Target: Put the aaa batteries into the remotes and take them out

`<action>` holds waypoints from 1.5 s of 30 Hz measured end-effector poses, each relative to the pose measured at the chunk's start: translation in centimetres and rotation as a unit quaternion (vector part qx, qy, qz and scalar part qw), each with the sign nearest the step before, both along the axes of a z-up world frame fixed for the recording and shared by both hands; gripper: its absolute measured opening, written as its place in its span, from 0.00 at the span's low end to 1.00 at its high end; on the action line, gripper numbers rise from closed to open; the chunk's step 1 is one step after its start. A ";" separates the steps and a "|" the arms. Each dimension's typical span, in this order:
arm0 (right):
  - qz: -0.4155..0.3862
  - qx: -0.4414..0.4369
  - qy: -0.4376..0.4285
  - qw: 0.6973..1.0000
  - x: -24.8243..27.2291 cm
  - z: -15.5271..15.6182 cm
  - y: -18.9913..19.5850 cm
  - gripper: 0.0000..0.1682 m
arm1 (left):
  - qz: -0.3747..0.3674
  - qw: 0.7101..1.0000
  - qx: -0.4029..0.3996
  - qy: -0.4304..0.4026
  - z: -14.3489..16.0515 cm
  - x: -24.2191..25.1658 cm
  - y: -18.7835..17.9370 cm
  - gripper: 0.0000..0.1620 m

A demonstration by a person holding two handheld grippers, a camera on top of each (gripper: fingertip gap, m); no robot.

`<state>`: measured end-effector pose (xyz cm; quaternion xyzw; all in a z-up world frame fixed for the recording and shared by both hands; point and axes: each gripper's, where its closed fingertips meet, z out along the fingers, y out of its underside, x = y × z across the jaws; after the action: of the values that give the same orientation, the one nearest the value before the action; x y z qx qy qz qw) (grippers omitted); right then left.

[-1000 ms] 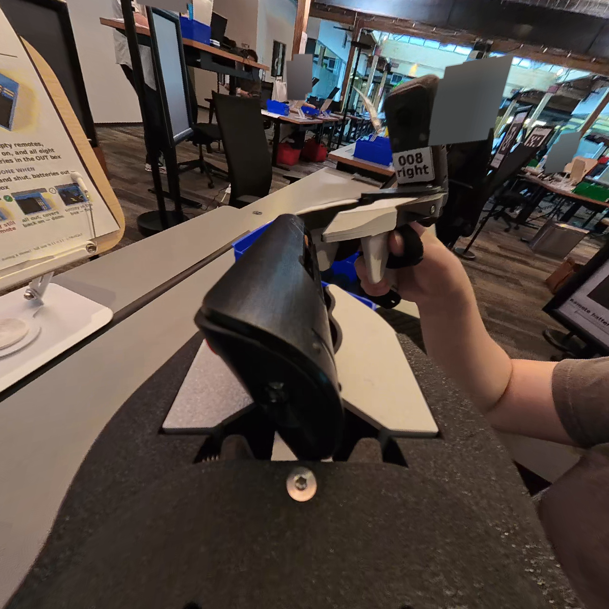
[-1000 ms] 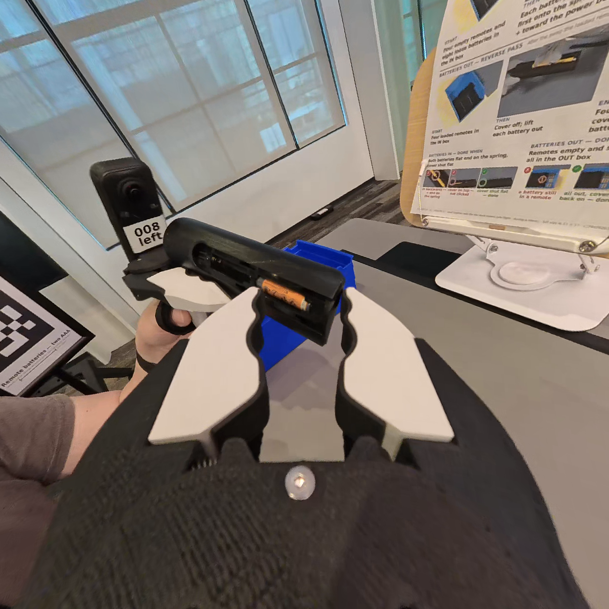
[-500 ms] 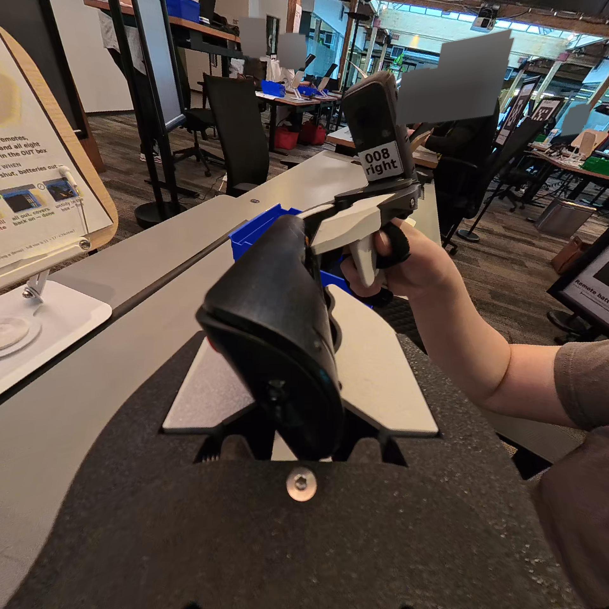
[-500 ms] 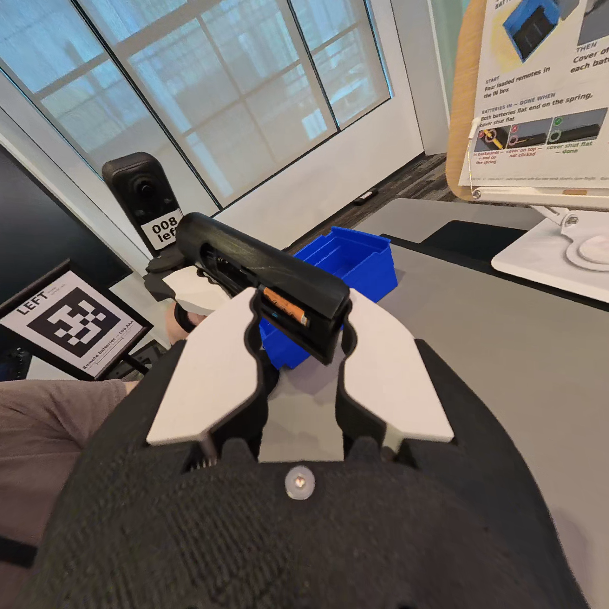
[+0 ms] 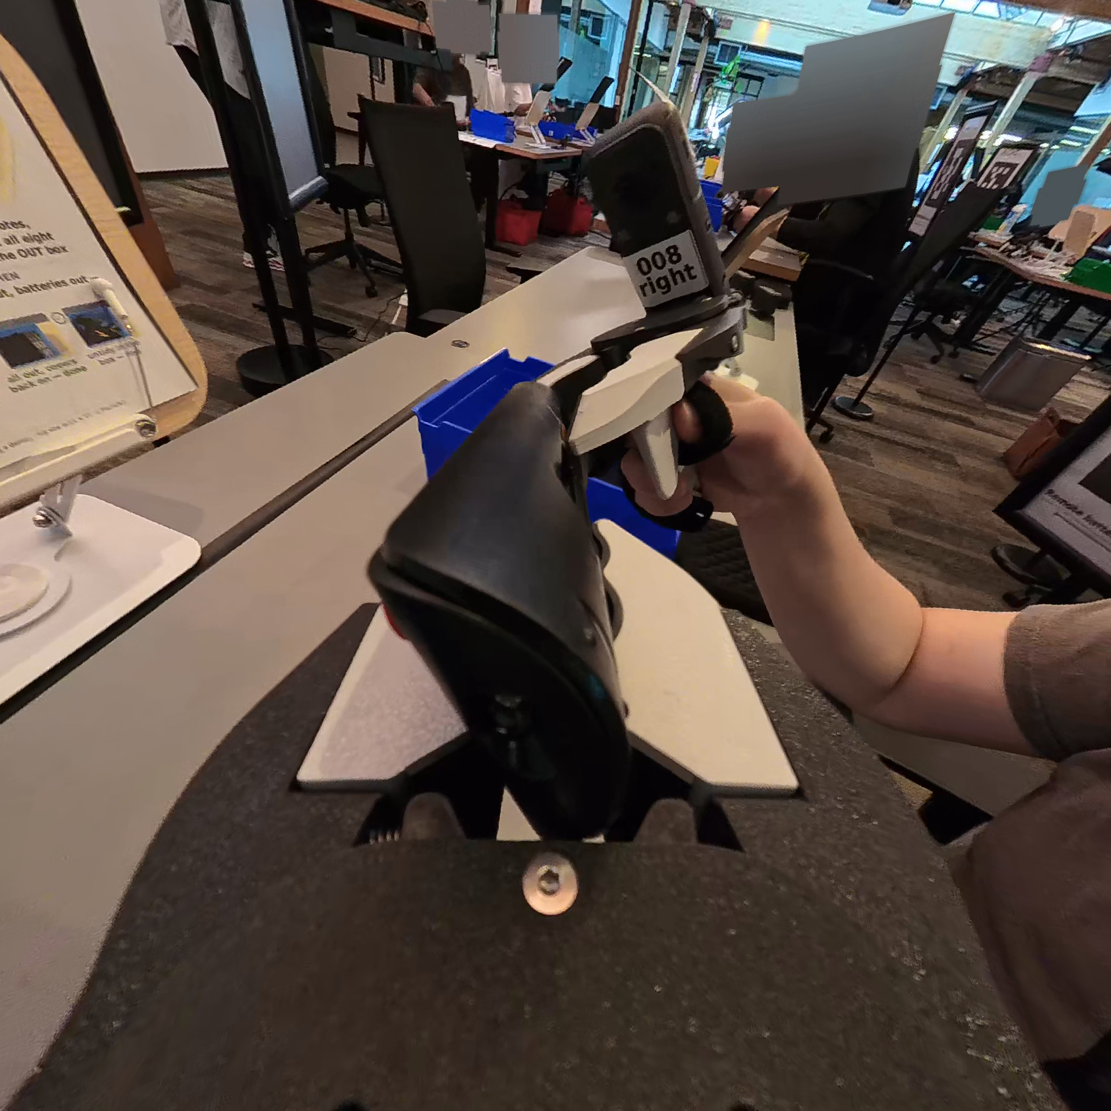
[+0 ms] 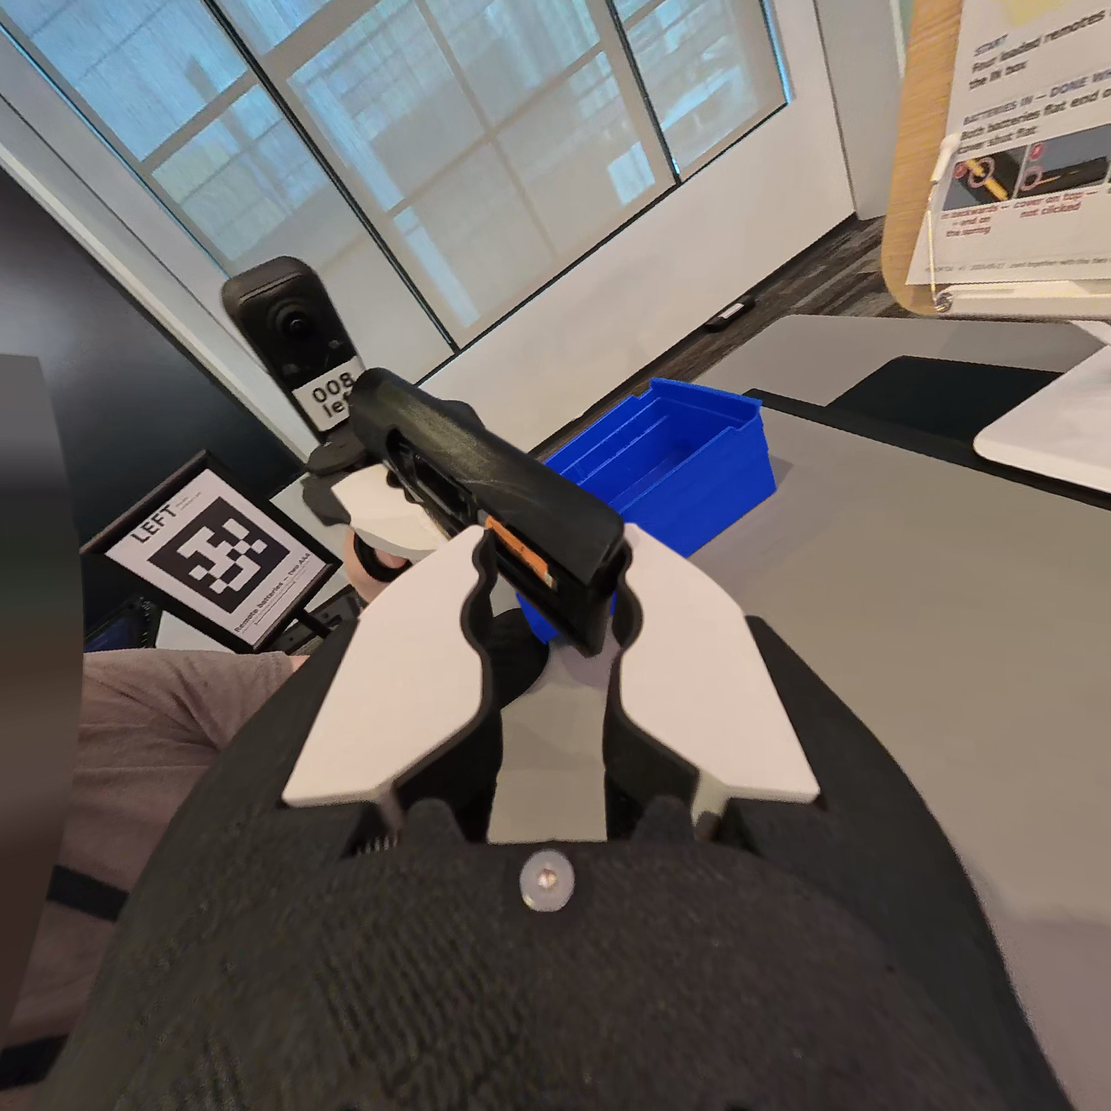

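Observation:
A black remote [image 5: 505,571] is held in the air between both grippers, above the grey table [image 5: 210,601]. My left gripper [image 5: 499,571] is shut on its near, rounded end. My right gripper [image 6: 556,541] clamps the other end, one finger on each side. In the right wrist view the remote [image 6: 481,475] has its battery bay open, with an orange AAA battery [image 6: 522,550] lying in it at my fingertips. The right gripper [image 5: 565,391] also shows at the far end in the left wrist view, and the left gripper's white finger [image 6: 385,511] shows behind the remote.
An empty blue bin [image 6: 679,475] stands on the table just beyond the remote; it also shows in the left wrist view [image 5: 481,391]. An instruction board [image 5: 60,300] on a white stand [image 5: 90,565] is at the left. A marker sign [image 6: 210,553] stands off the table edge.
Both grippers and the remote have shifted together toward the blue bin, which now shows more fully behind the remote. The grip on the remote has not changed.

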<state>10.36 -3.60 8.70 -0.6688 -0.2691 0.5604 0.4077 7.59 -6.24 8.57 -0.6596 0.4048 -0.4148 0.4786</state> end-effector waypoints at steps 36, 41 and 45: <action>-0.059 0.039 -0.025 0.997 0.7 0.3 0.8 0.18 | 0.029 0.999 0.012 -0.008 0.6 -0.7 0.5 0.13; -0.057 0.044 -0.047 0.996 0.8 -0.1 0.8 0.18 | 0.037 0.999 0.021 0.007 0.4 -0.6 0.5 0.13; -0.047 0.036 -0.041 0.997 0.8 -0.1 0.9 0.17 | 0.038 0.999 0.016 0.003 0.3 -0.5 0.6 0.12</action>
<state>11.20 -2.72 8.56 -0.6880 -0.2743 0.5025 0.4459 7.06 -5.64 8.91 -0.6682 0.3875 -0.3875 0.5031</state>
